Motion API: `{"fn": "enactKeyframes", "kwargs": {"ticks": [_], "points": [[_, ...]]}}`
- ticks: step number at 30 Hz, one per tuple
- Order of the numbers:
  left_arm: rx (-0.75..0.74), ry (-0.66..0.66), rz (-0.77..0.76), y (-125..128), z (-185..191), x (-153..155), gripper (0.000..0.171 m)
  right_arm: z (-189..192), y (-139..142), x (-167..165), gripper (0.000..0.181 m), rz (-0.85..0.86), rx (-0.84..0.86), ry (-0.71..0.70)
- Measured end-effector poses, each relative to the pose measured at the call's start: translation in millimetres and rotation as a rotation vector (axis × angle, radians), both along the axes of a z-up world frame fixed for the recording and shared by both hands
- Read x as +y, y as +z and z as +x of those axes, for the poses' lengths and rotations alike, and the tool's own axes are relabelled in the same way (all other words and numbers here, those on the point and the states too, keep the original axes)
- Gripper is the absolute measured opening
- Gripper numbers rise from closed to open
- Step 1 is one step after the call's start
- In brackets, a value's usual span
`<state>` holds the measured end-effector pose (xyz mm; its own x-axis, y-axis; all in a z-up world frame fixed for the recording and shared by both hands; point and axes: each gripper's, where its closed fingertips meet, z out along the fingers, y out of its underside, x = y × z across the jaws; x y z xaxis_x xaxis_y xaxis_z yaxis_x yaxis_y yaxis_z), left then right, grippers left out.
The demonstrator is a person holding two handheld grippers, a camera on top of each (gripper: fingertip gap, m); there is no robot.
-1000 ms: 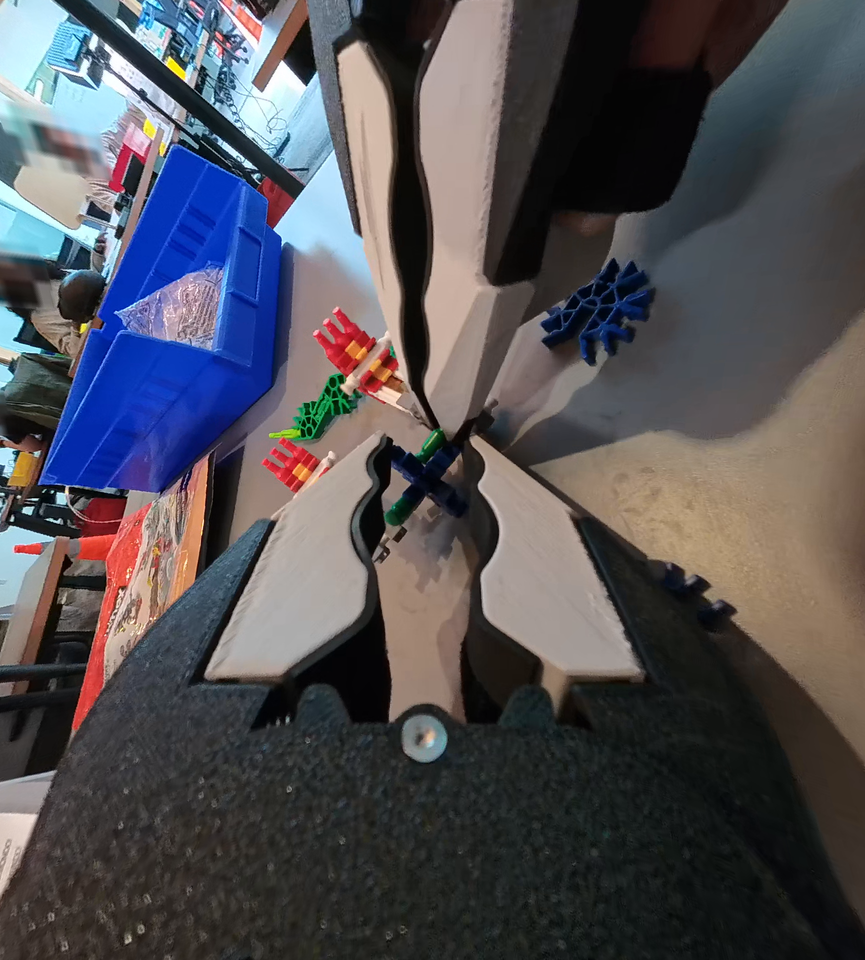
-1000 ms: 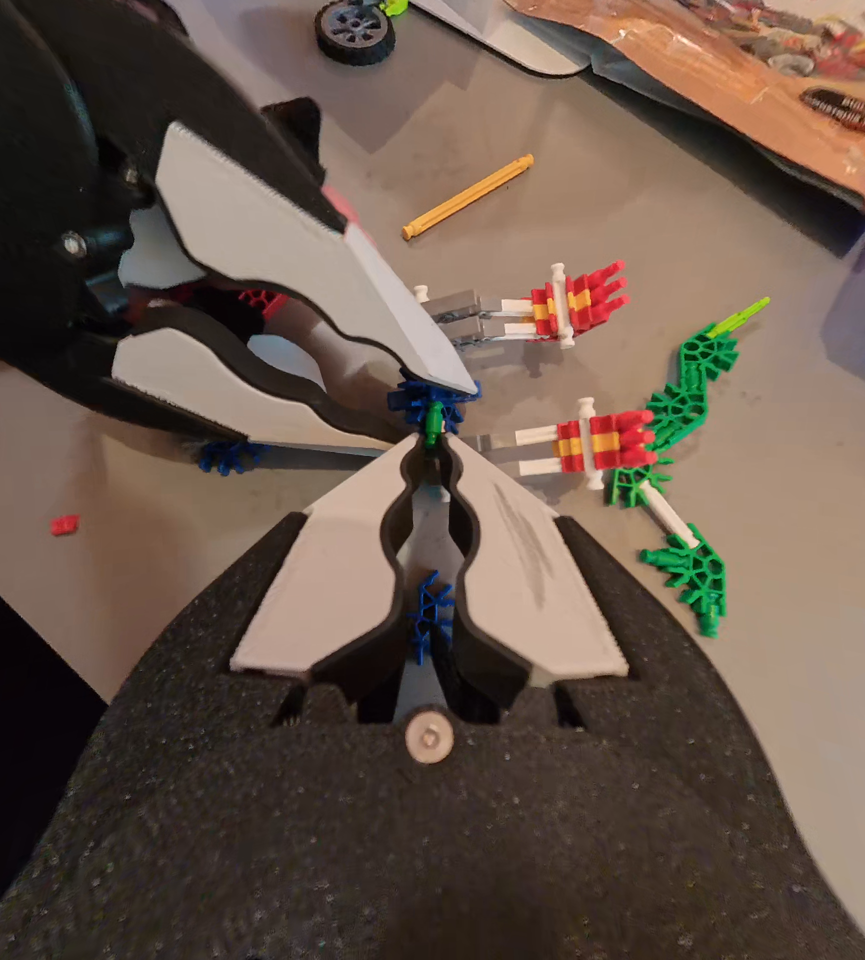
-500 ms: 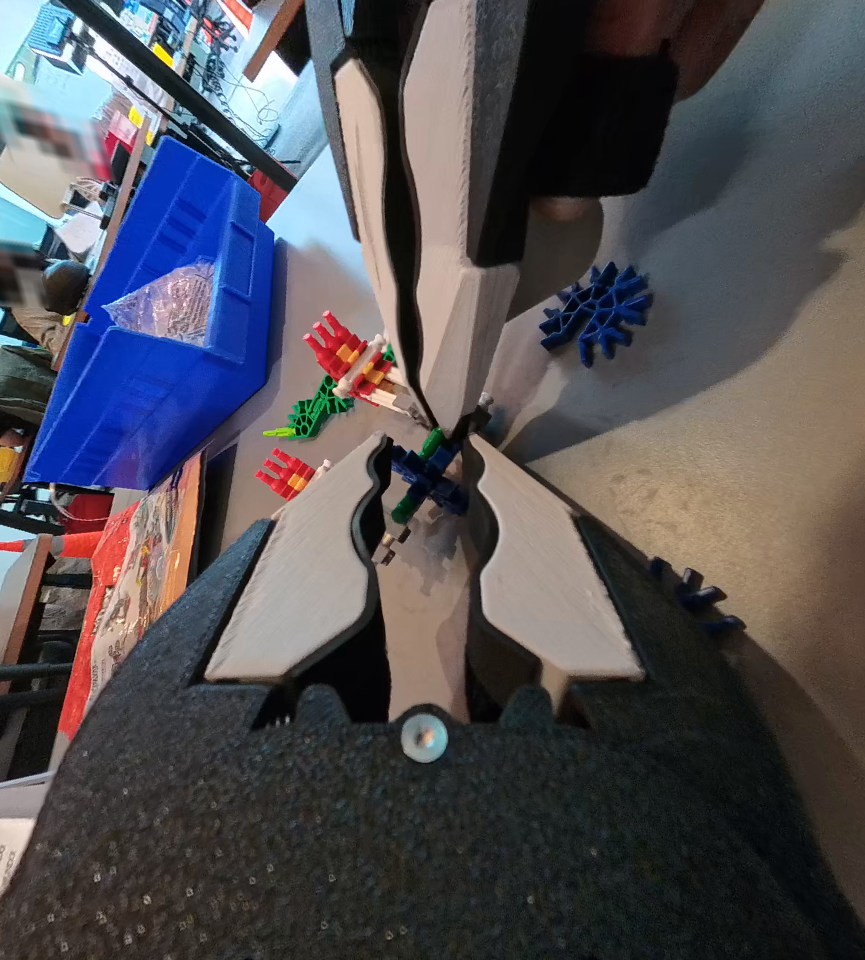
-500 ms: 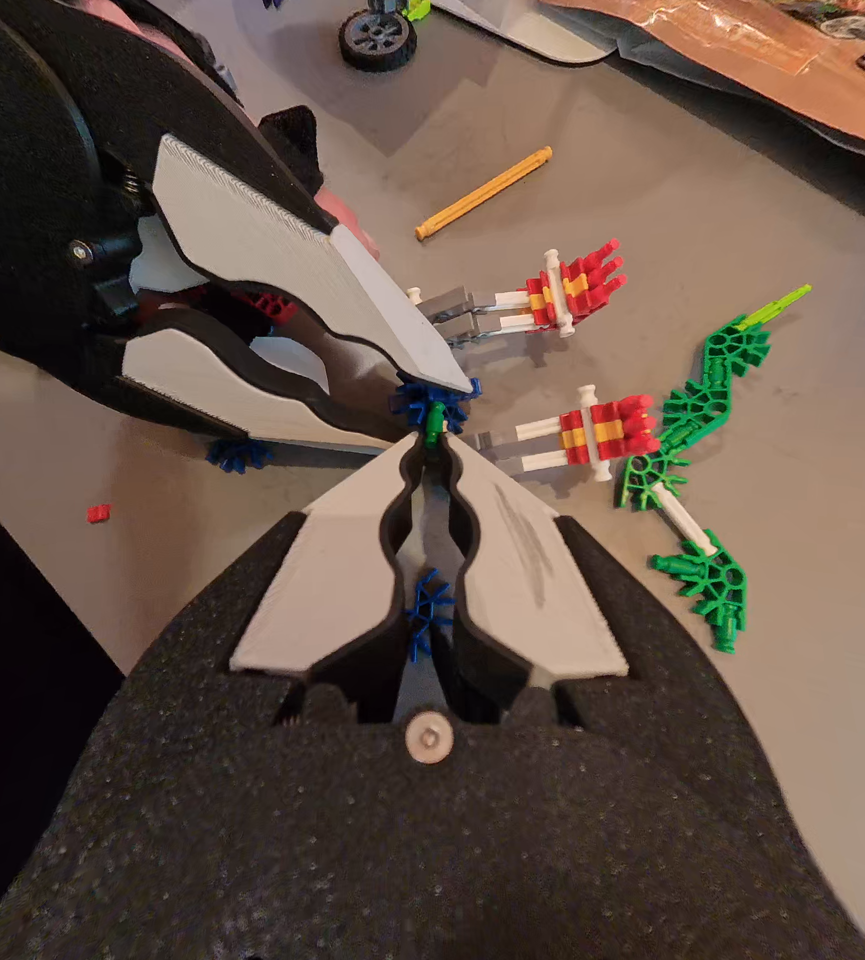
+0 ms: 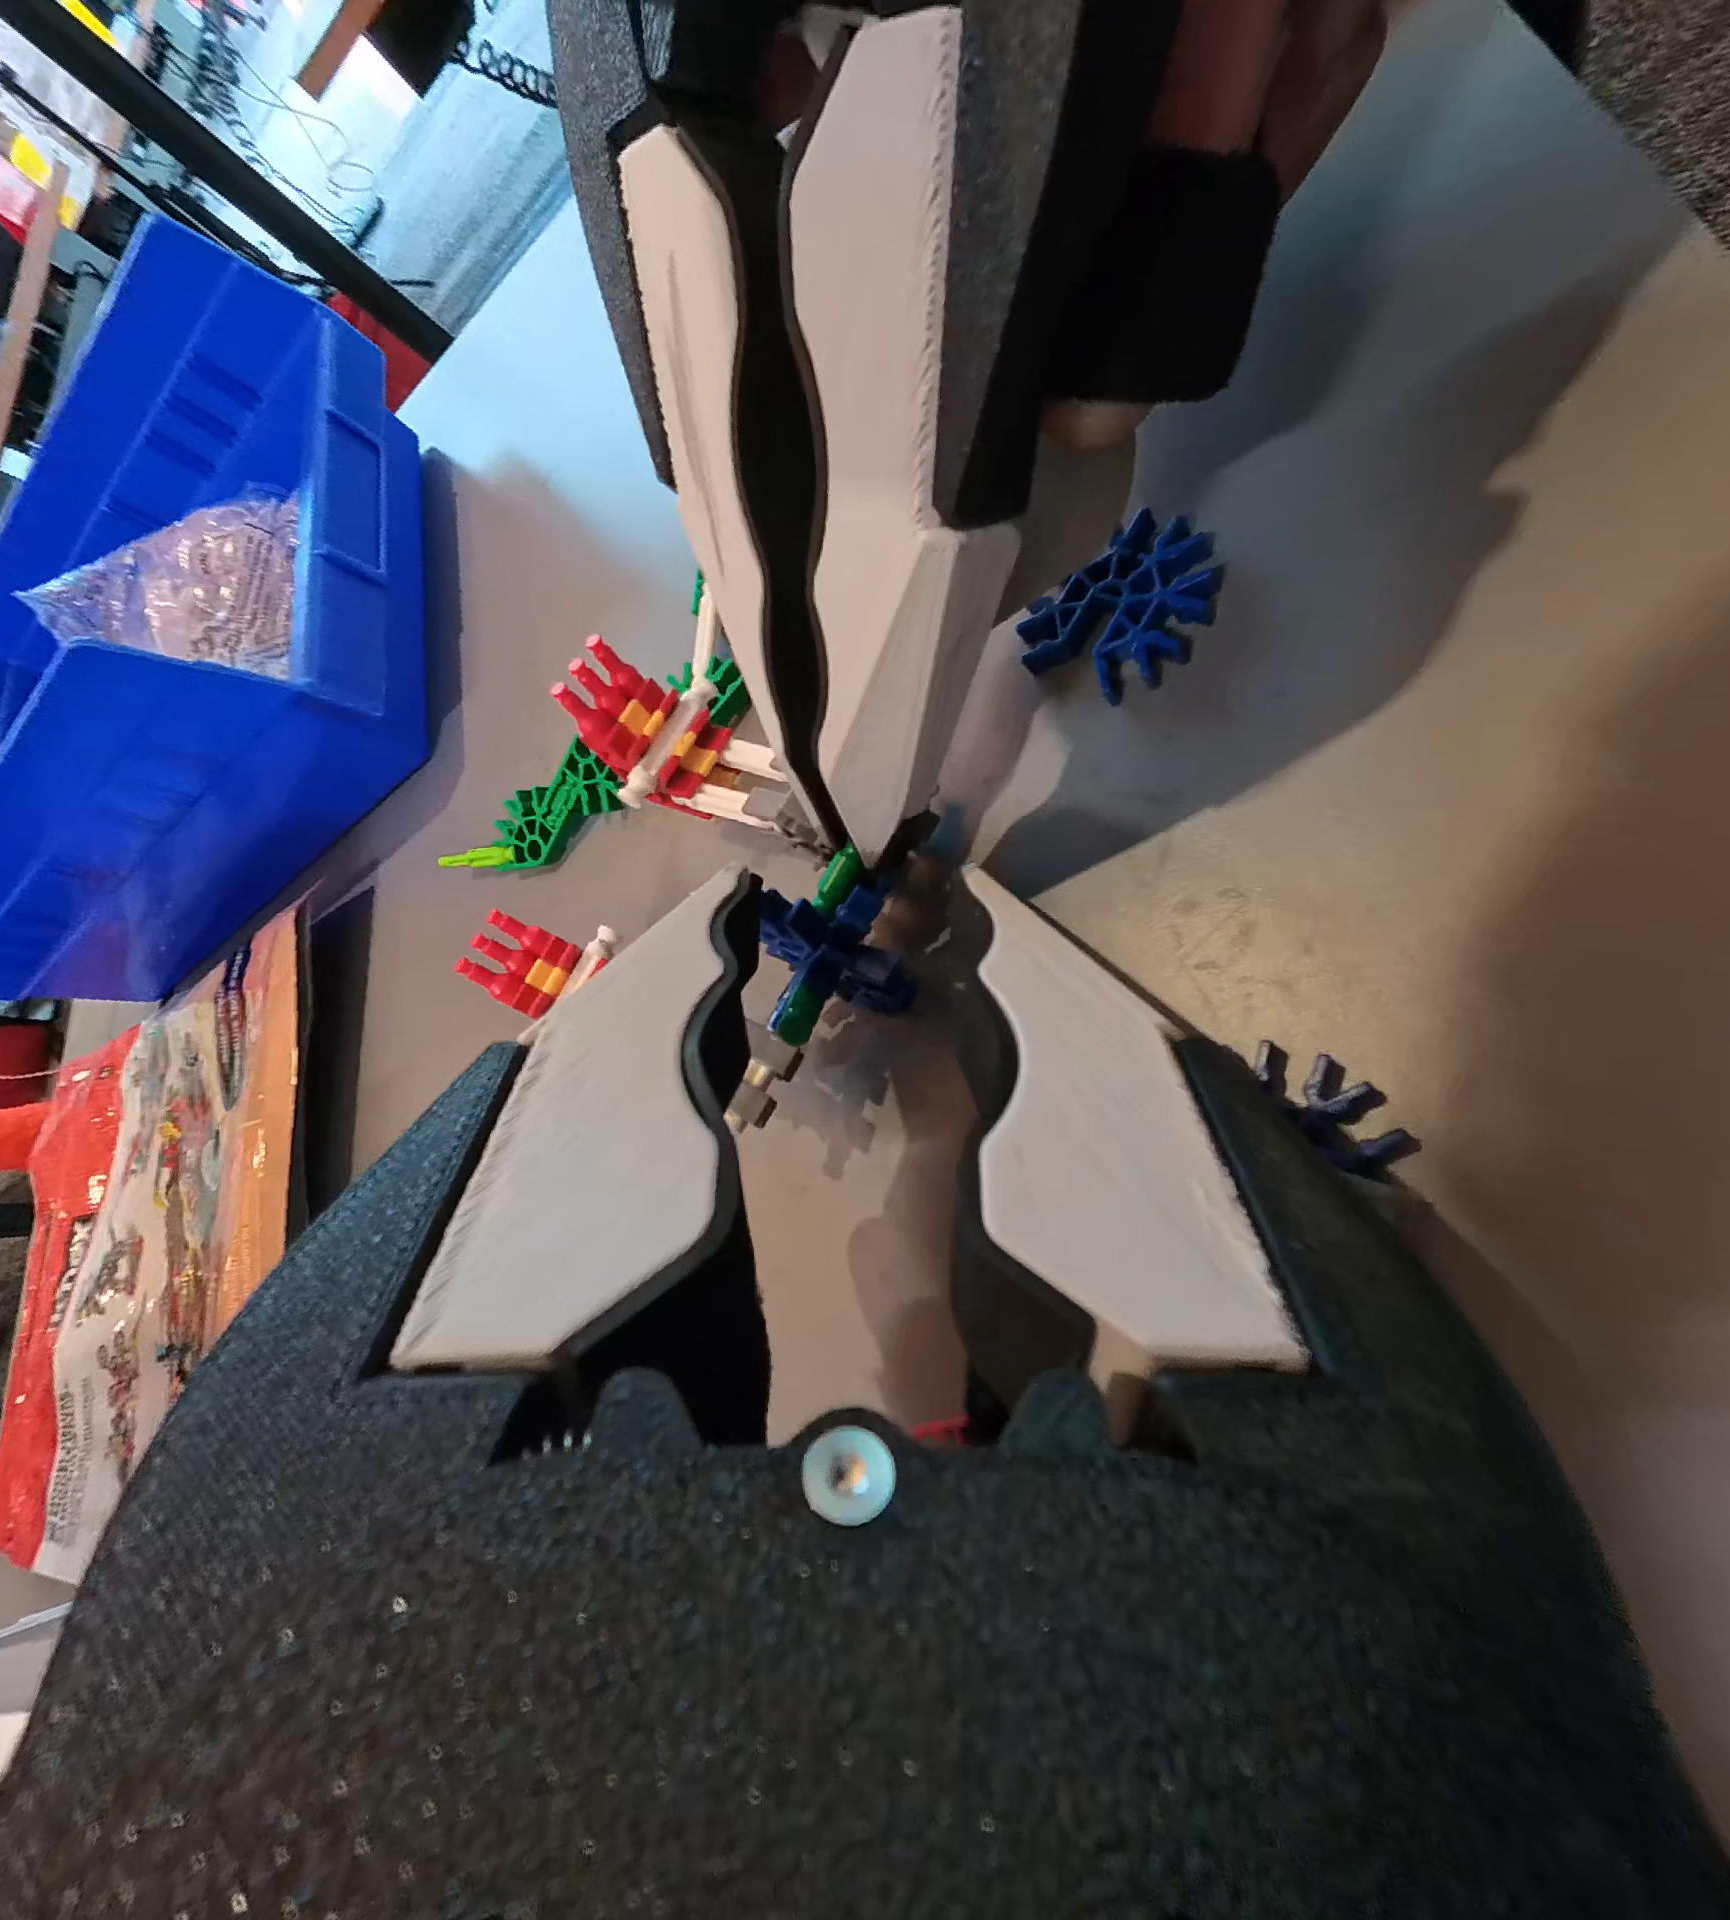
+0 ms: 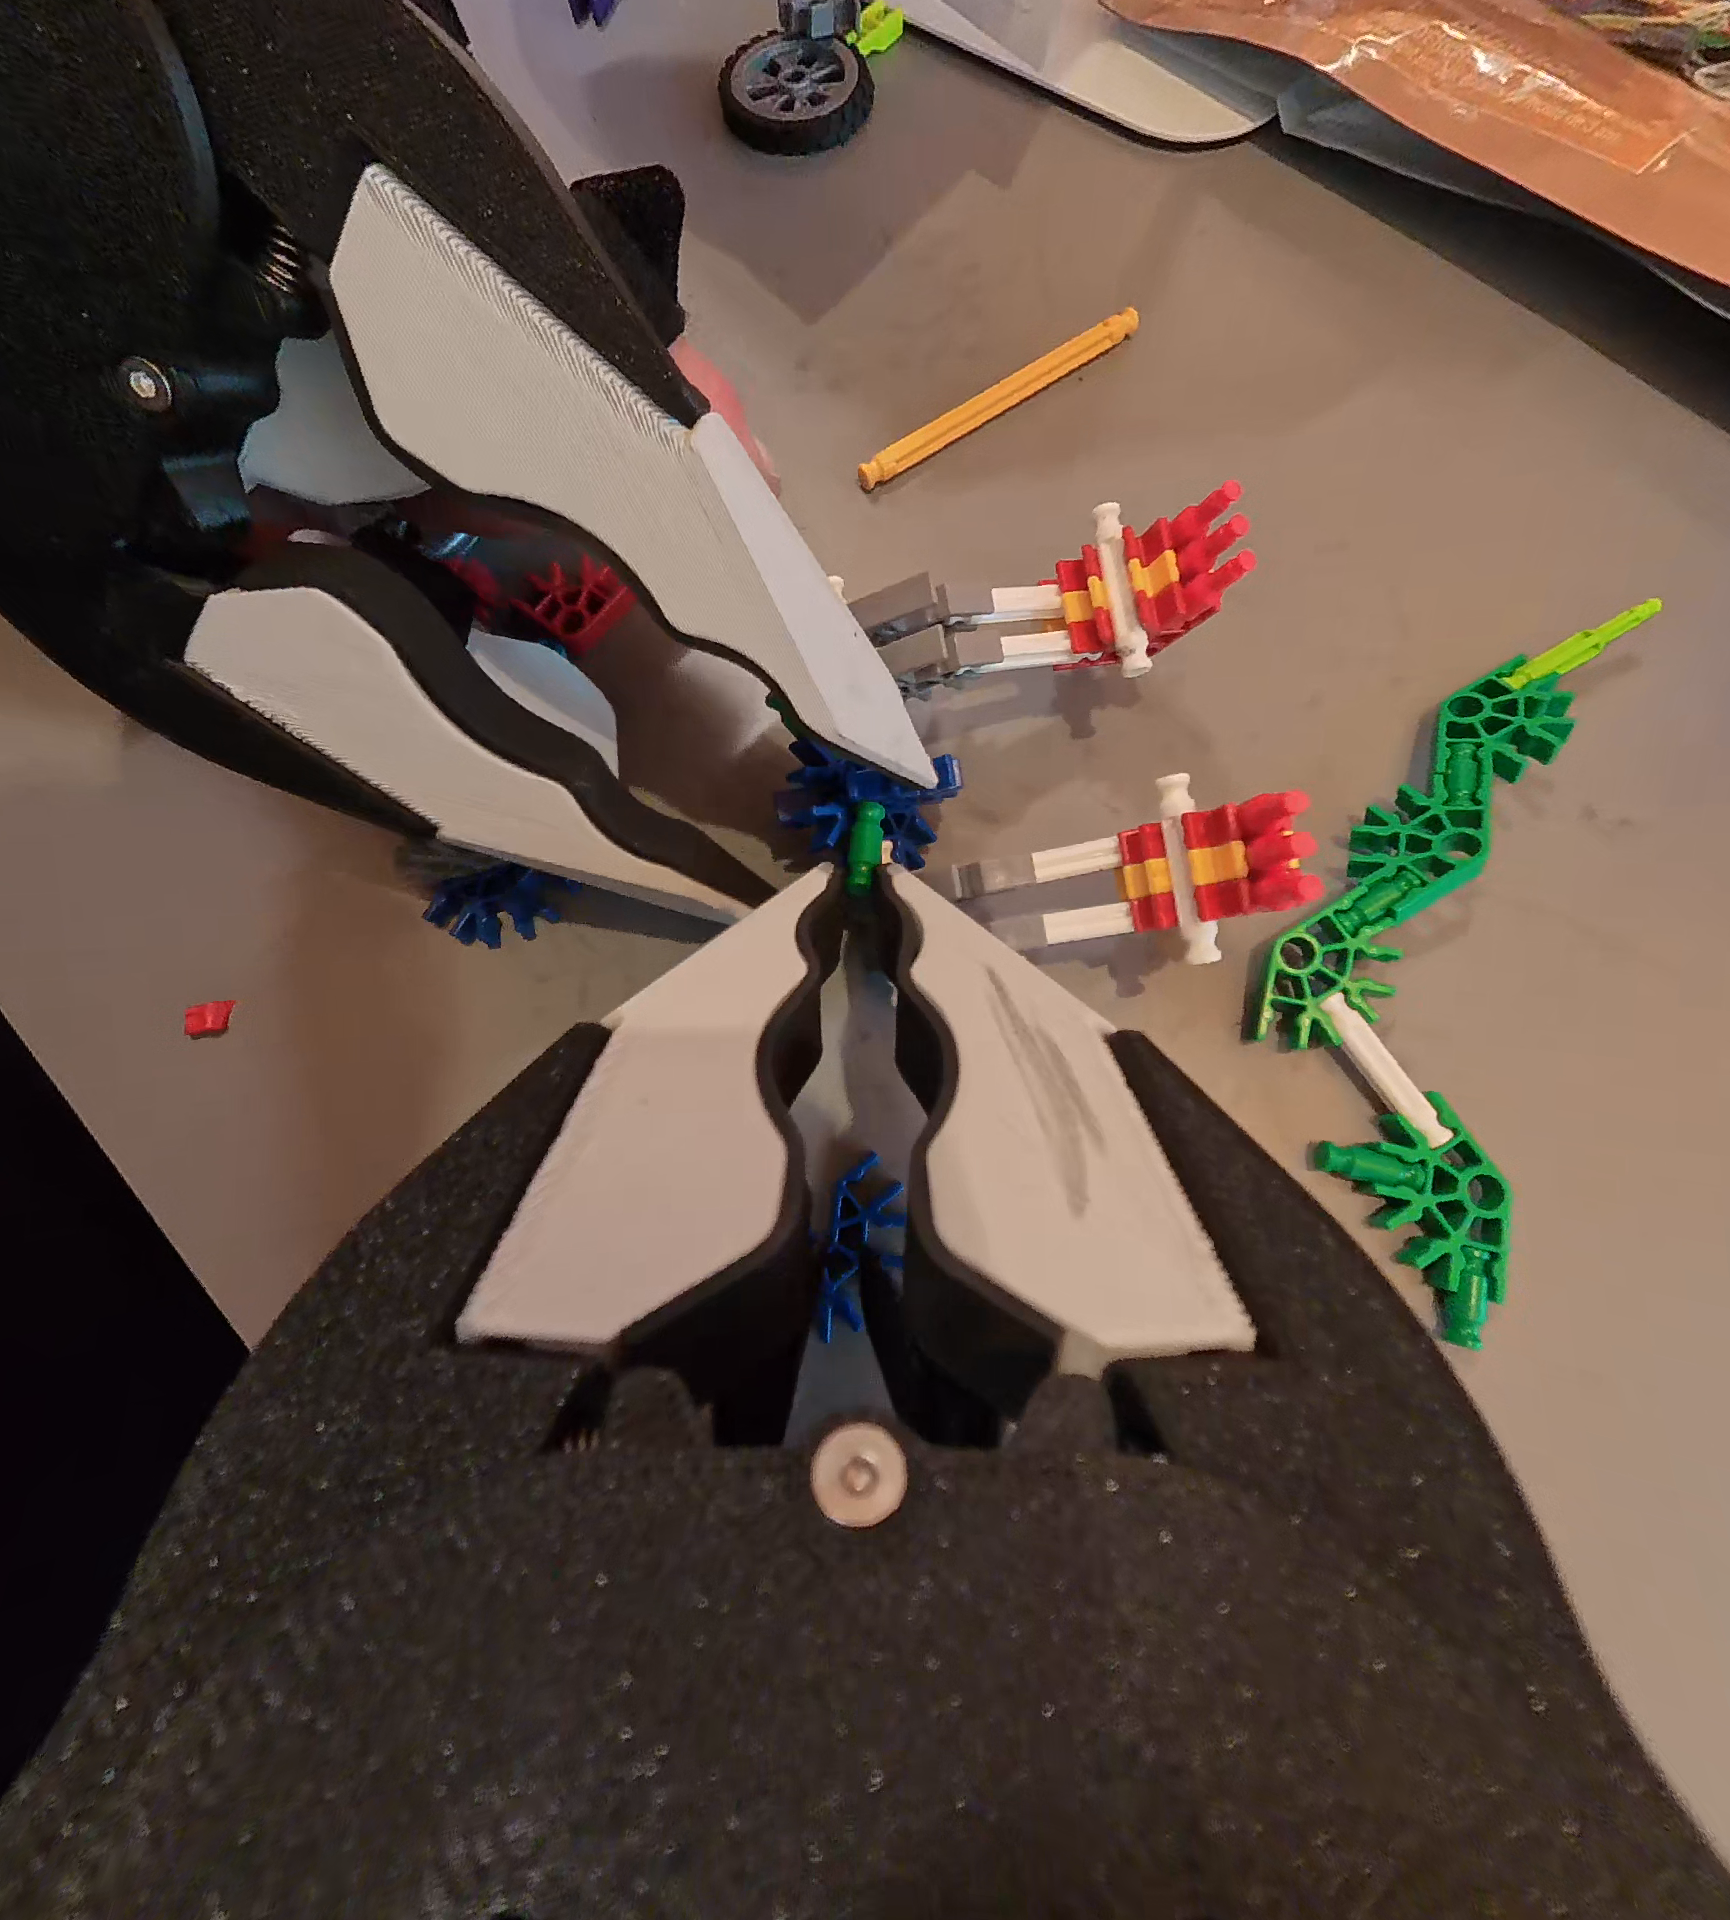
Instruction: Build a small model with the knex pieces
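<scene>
A blue snowflake connector point(image 5: 835, 951) with a short green rod point(image 5: 809, 987) through it hangs between my left gripper's fingers. My left gripper point(image 5: 859, 881) is open; the connector lies against its left finger and stands clear of the right one. My right gripper point(image 6: 856, 894) is shut on the green rod's point(image 6: 866, 836) end and meets the left gripper tip to tip. In the right wrist view the blue connector point(image 6: 819, 805) sits between the left gripper's point(image 6: 835, 836) spread fingers. The right gripper point(image 5: 856, 847) comes down from the top of the left wrist view.
On the grey table lie two red-and-yellow pieces point(image 6: 1141, 592) point(image 6: 1193, 873), a green connector chain point(image 6: 1412, 862), a yellow rod point(image 6: 996, 400), a wheel point(image 6: 799, 88), loose blue connectors point(image 5: 1121, 613) point(image 6: 492, 904) and a red bit point(image 6: 209, 1016). A blue bin point(image 5: 165, 644) stands at the left, beside a printed bag point(image 5: 144, 1226). Less than 4 cm separates the two grippers' tips.
My left gripper's fingers have spread apart and let go of the blue connector. My right gripper stays shut on the green rod. Both views have drawn slightly closer.
</scene>
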<state>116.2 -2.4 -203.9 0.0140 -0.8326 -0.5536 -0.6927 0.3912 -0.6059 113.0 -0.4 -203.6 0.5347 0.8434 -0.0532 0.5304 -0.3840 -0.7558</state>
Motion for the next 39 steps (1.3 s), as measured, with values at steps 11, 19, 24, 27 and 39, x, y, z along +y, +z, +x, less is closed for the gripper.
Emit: {"fn": "enactKeyframes", "kwargs": {"ticks": [11,19,24,27,39], "points": [[0.006,0.015,0.02,1.5,-1.2,2.5,0.029,-1.3,-0.2,0.1,0.005,-0.008,0.004,0.0],[0.015,0.008,0.008,-0.4,-1.8,0.9,0.037,-1.8,-0.3,0.5,0.005,-0.007,0.011,0.004],[0.012,0.019,0.037,2.8,-3.7,5.3,0.024,-3.2,-0.5,-0.7,0.005,-0.015,0.002,0.006],[0.018,0.023,0.048,2.8,-3.8,5.5,0.024,-3.1,-1.0,-0.8,0.005,-0.012,-0.012,0.006],[0.033,0.04,0.065,2.6,-3.1,6.1,0.024,-1.9,-1.4,-1.2,0.005,-0.079,-0.047,-0.056]]}}
